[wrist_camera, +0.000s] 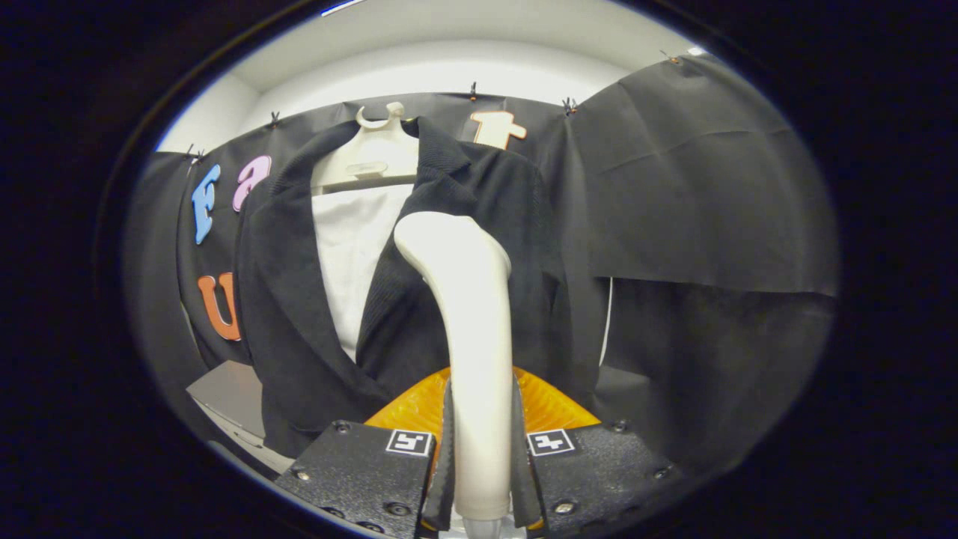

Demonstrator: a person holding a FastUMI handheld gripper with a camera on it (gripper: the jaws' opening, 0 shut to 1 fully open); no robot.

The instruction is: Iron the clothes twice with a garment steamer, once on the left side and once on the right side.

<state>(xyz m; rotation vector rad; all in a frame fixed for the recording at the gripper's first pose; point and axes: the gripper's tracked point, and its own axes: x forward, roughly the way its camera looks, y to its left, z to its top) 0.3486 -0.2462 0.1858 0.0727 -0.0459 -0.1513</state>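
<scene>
Booth: black cloth wall pinned up behind everything, pale ceiling above, so nothing fancy back there.
Clothes: dark knit jacket over a white shirt, hung on a cream hanger right in front of the wall.
Steamer: garment steamer, cream coloured, standing up straight between my fingers with its head against the jacket's right front panel, just under the lapel.
Fingers: the gripper is clenched on the steamer's handle, one finger pressing each side, low down on the neck.
Handling: I'd guess the steamer is stiff, smooth plastic and a bit top-heavy, so it could twist in the grip if I push hard. Low on the handle looks like the right place to hold it. Jacket is soft and hangs free, so it'll probably swing away under pressure.
Other stuff: something ribbed and orange sits just ahead of the fingers, can't tell what it is. Grey box down by the jacket's hem.
Writing: no brand or label I can read on the steamer or the clothes. Fingers carry little square marker tags, no text.
</scene>
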